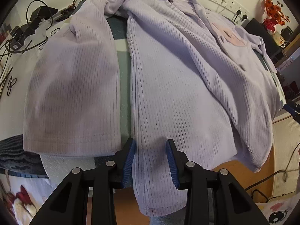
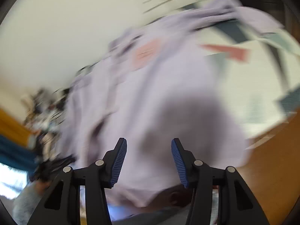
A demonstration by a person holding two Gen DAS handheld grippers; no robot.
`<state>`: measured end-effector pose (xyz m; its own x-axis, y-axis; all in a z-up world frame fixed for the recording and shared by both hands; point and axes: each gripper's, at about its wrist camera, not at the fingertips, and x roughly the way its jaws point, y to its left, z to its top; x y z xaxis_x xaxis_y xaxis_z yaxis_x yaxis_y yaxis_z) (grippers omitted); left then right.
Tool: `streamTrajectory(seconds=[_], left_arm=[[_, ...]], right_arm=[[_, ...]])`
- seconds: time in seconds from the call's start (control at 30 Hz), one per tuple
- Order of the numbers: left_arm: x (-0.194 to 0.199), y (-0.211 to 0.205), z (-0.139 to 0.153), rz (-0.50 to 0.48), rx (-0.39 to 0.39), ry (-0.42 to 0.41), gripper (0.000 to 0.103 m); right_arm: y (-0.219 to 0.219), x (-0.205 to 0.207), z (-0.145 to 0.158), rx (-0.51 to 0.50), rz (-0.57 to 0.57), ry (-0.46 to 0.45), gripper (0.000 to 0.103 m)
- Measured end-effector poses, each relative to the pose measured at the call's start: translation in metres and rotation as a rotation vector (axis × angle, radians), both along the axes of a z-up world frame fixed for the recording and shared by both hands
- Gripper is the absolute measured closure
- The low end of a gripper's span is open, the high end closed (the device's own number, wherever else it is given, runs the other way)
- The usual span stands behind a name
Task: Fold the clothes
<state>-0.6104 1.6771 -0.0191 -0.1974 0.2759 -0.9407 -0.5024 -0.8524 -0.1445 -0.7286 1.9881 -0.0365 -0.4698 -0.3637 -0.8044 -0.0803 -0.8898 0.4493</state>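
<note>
- The left tongs (image 1: pixel 151 154) stand spread, blue ribbed pads on either side of a hanging strip of lilac cloth that runs down between them; the pads do not close on it.
- The right tongs (image 2: pixel 149 159) are likewise spread, hovering over pale cloth in a badly blurred view; whether the pads touch the fabric cannot be told.
- A lilac ribbed garment (image 1: pixel 168 71) lies spread across the table (image 1: pixel 121 75), its collar towards the far wall and a pink patch (image 1: pixel 229 34) on its chest.
- One sleeve (image 1: pixel 75 93) lies flat to the left, parted from the body by a bare strip of the table's patterned cover; the sleeve's top is bunched at the far edge.
- The garment's near edge spills over the table's front, above a brown wooden floor (image 1: pixel 243 176).
- Black cables and chargers (image 1: pixel 35 24) crowd the table's far left corner.
- A white socket strip (image 1: pixel 225 1) sits on the wall, and red-orange flowers in a red vase (image 1: pixel 273 15) stand at the far right.
</note>
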Motion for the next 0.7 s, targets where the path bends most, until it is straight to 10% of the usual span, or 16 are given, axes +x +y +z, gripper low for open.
streamTrajectory(seconds=[0.4, 0.43, 0.5, 0.7], left_arm=[[0.005, -0.002, -0.002, 0.054, -0.052, 0.019, 0.062], [0.006, -0.002, -0.002, 0.057, -0.053, 0.021, 0.062], [0.007, -0.003, -0.002, 0.059, -0.056, 0.026, 0.062], [0.009, -0.007, -0.002, 0.057, -0.050, 0.034, 0.058]], right_arm=[[0.012, -0.034, -0.046, 0.267, 0.022, -0.064, 0.051], [0.007, -0.034, -0.045, 0.303, 0.040, -0.058, 0.054], [0.002, -0.032, -0.044, 0.353, 0.067, -0.055, 0.089], [0.045, -0.019, -0.041, 0.354, -0.100, -0.110, 0.094]])
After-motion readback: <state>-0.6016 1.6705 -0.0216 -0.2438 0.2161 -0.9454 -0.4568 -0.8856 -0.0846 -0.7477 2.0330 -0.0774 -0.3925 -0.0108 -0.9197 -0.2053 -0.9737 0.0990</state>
